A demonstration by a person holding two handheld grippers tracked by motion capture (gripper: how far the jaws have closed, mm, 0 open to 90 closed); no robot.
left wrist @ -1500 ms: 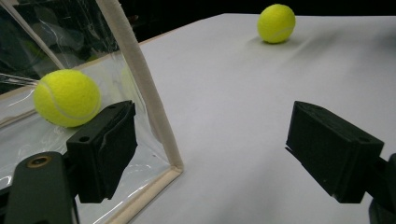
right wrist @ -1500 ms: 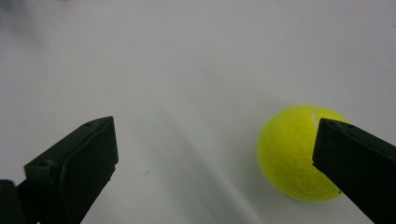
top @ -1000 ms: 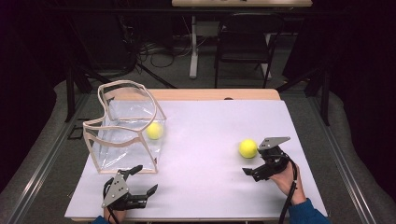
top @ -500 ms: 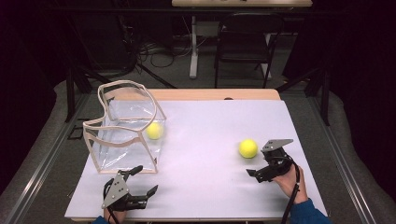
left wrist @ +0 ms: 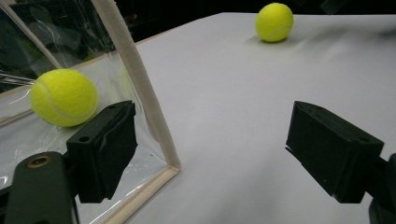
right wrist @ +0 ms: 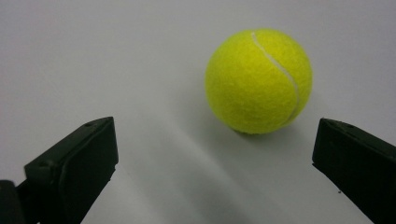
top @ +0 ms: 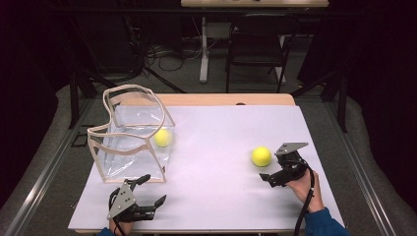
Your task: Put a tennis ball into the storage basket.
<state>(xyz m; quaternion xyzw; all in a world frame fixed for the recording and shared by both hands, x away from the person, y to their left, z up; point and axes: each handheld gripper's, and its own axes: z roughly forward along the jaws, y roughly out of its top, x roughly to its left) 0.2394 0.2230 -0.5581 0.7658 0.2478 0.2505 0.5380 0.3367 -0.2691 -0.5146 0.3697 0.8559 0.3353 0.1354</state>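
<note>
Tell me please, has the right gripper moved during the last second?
Yes. In the high view the right gripper has pulled back a little toward the person and the table's right edge, away from the loose tennis ball, which kept its place.

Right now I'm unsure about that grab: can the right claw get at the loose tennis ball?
Probably yes: the right claw is open, the tennis ball lies ahead on bare table.

Ahead of the right gripper (right wrist: 212,154), whose jaws were matt black, lay a bright yellow tennis ball (right wrist: 258,80) with a pale white seam curving over it, on a plain white table (top: 221,147). Beside the black left gripper (left wrist: 212,154) stood a clear bag (top: 133,132) edged in cream trim, a second yellow ball (left wrist: 64,97) showing through its glossy wall.
</note>
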